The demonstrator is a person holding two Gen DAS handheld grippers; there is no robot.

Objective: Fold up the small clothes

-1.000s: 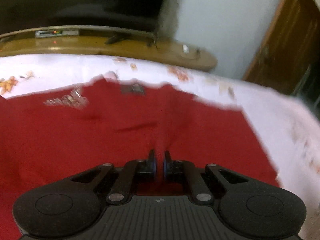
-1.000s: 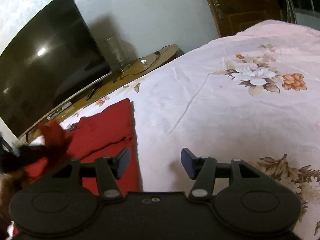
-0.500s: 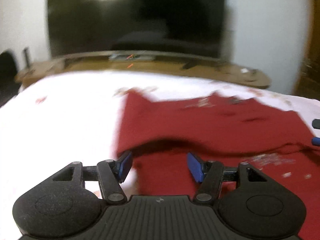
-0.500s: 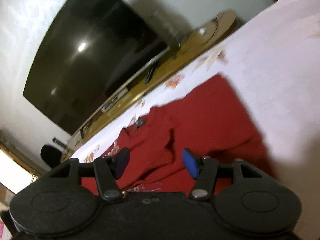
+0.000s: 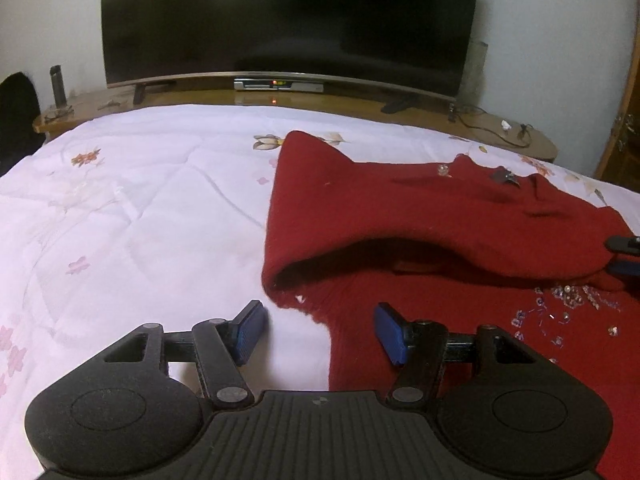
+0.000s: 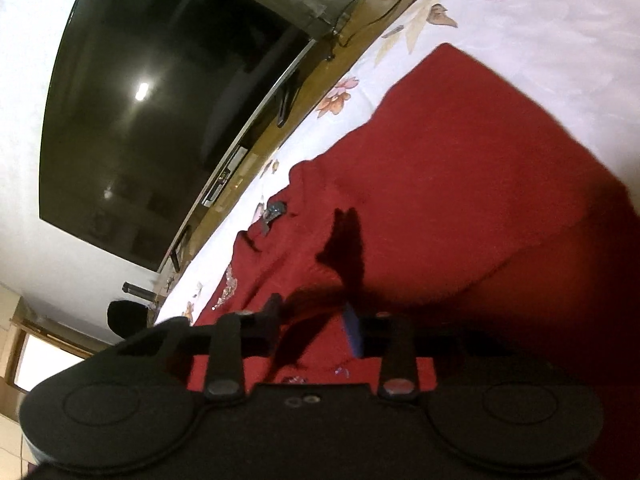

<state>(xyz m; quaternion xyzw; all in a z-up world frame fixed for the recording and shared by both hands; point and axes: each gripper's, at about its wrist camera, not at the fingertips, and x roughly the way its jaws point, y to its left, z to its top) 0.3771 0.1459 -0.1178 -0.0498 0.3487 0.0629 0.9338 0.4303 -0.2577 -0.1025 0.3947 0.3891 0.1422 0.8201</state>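
A red knit garment with sequin decoration lies on the white floral bedsheet, its upper layer folded over the lower one. My left gripper is open and empty, just in front of the garment's near left corner. My right gripper is tilted and its jaws stand around a fold of the red garment, not fully together. Its fingertips also show at the right edge of the left wrist view, at the folded layer's edge.
A large dark TV stands on a long wooden console beyond the bed. A set-top box, cables and a dark bottle sit on the console. A wooden door is at the right.
My left gripper let go of the garment, opened and drew back to the left. My right gripper swung onto the garment and its jaws narrowed around a fold.
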